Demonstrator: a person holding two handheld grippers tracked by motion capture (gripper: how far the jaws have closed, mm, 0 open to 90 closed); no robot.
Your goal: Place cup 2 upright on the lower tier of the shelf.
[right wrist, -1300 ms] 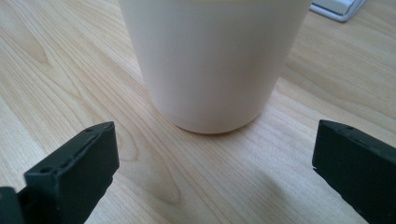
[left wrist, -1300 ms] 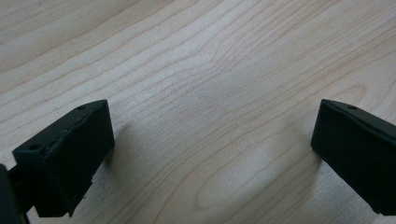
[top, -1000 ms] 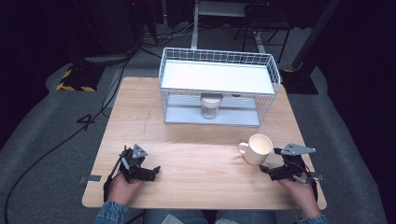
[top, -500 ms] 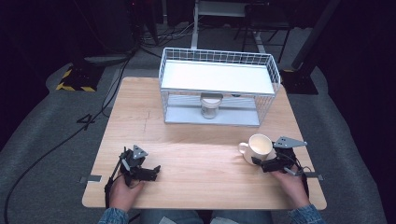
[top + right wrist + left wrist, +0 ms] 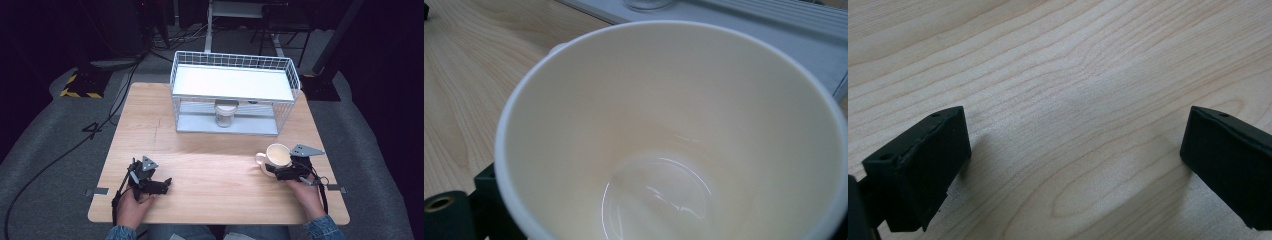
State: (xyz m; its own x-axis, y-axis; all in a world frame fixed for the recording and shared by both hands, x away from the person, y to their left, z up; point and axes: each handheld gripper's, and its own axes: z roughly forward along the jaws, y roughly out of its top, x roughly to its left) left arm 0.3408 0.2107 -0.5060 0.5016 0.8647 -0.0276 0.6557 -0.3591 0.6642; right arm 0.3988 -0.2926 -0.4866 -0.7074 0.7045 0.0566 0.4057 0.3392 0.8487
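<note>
A cream cup [image 5: 278, 155] with a handle on its left stands upright on the wooden table [image 5: 210, 150] at the front right. My right gripper [image 5: 282, 171] is open and pressed up against the cup from the near side. In the right gripper view the cup [image 5: 674, 135] looks empty, and one black jaw edge shows at its lower left. My left gripper [image 5: 162, 184] rests low over the front left of the table. It is open with only bare wood between its fingers [image 5: 923, 160].
A white wire rack [image 5: 232, 65] with two shelves stands at the back of the table. A small glass jar [image 5: 225, 114] sits on its lower shelf. Cables and stands lie on the dark floor behind.
My right gripper has slid forward and left until its jaws reach the cup. The left gripper has hardly moved.
</note>
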